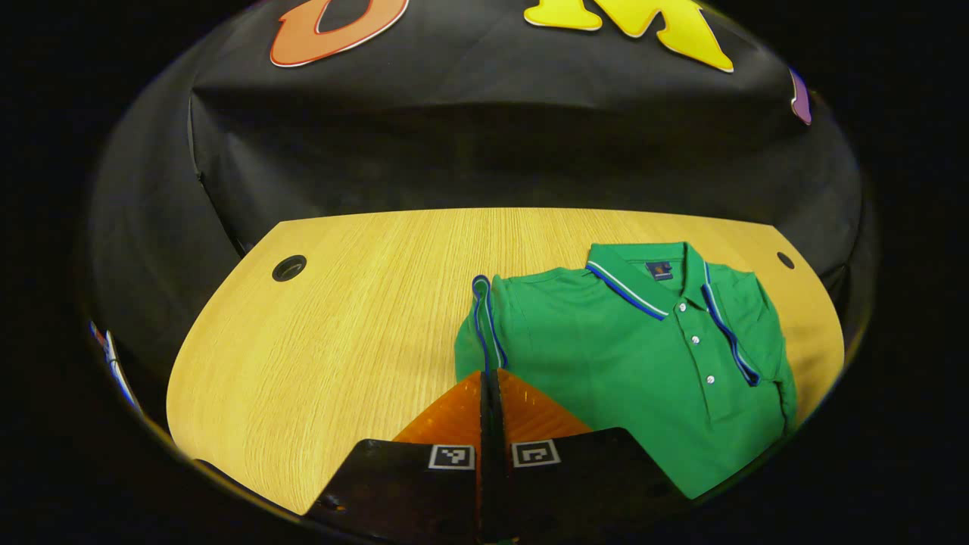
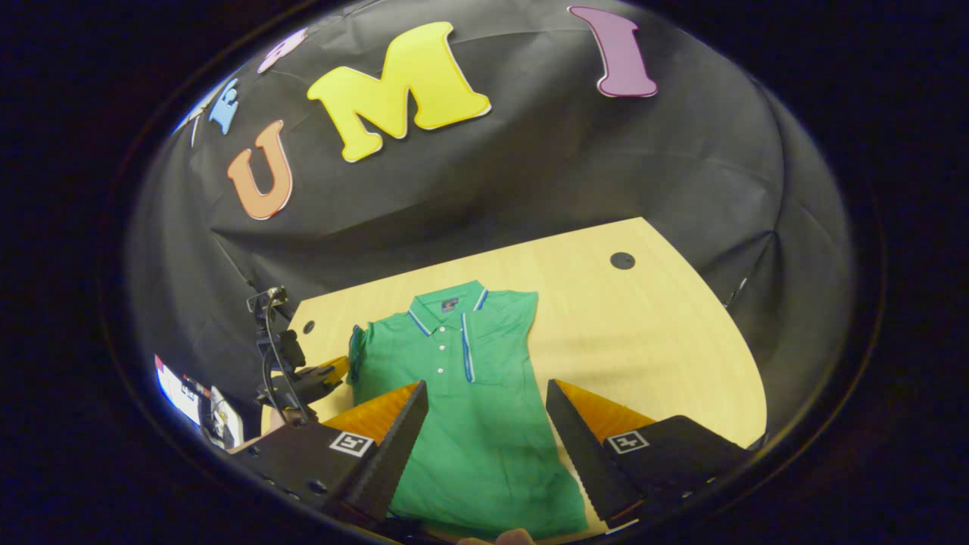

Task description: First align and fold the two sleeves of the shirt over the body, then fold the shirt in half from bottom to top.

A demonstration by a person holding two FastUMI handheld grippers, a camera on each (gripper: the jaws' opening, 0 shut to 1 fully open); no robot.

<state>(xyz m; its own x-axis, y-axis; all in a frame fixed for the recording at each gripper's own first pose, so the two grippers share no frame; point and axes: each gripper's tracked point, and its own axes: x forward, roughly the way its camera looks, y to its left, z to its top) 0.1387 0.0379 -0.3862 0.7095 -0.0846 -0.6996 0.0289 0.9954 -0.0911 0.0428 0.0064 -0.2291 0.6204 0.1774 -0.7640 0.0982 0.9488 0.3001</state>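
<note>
Shirt flat on table | left claw pressed together at sleeve | right claw spread above

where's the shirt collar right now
In the right gripper view the collar sits at the shirt's far end, toward the booth wall; the open right tool hovers over the shirt's body.
</note>
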